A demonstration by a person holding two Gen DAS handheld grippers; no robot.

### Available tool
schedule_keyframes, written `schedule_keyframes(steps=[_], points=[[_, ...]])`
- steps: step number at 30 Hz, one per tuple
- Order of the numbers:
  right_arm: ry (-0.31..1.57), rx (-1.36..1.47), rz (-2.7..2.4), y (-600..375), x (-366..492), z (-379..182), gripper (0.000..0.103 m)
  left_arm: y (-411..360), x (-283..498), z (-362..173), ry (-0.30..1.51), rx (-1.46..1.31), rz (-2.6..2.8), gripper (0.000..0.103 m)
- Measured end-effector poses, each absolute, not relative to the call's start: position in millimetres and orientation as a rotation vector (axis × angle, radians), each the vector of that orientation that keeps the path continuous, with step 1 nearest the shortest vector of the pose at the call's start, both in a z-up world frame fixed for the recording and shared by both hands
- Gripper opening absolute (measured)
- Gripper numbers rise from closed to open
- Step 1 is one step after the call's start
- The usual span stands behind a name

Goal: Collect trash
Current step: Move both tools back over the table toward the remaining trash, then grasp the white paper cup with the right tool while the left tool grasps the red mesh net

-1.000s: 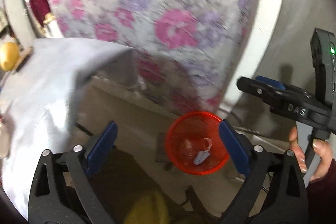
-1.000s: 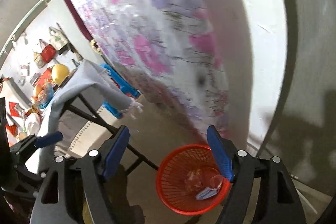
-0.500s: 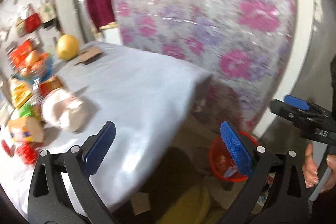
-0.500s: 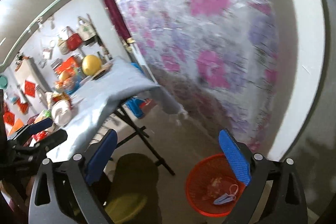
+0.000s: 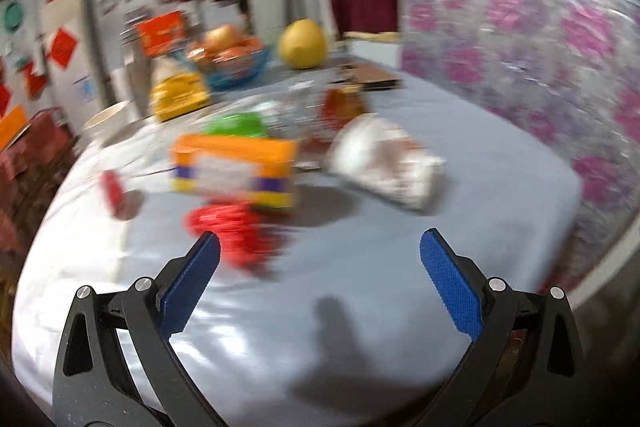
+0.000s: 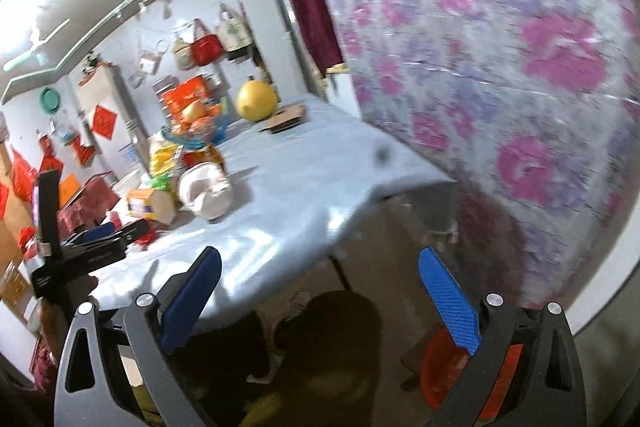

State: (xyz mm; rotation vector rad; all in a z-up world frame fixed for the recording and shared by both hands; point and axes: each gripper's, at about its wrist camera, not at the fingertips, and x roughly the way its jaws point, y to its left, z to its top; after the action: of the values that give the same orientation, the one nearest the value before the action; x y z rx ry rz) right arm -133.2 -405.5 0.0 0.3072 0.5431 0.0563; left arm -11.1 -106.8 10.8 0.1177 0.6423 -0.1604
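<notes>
both grippers, left & right, are held wide, empty. crumpled paper is judged light, soft; best pinched at a fold.

You won't find a single word, brand or number you can read here: the print on the orange box, the yellow packet and the red wall hangings is blurred, and the lettering on the left gripper is too small.
</notes>
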Motion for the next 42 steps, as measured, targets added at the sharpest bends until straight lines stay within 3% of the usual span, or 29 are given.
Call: schedule_keyframes(steps=[6,21,28,42], points=[[0.584,0.277,0.135,-362,-105,0,0.097,-42,17,-9,0.730,-0.017,-0.099,0.096],[0.647,0.209,0.245,-295,-28,-6,0.097,-11,57,-20,0.824,-0.084,-0.088,0.096],[0.667,0.167,0.259,-274,20,-6,0.097,43,50,-25,0.826,-0.198,-0.023,0.096],[0.723,-0.002,0.254,-234,83,-13,0.097,34,48,-27,0.790,-0.160,-0.040,0.096]])
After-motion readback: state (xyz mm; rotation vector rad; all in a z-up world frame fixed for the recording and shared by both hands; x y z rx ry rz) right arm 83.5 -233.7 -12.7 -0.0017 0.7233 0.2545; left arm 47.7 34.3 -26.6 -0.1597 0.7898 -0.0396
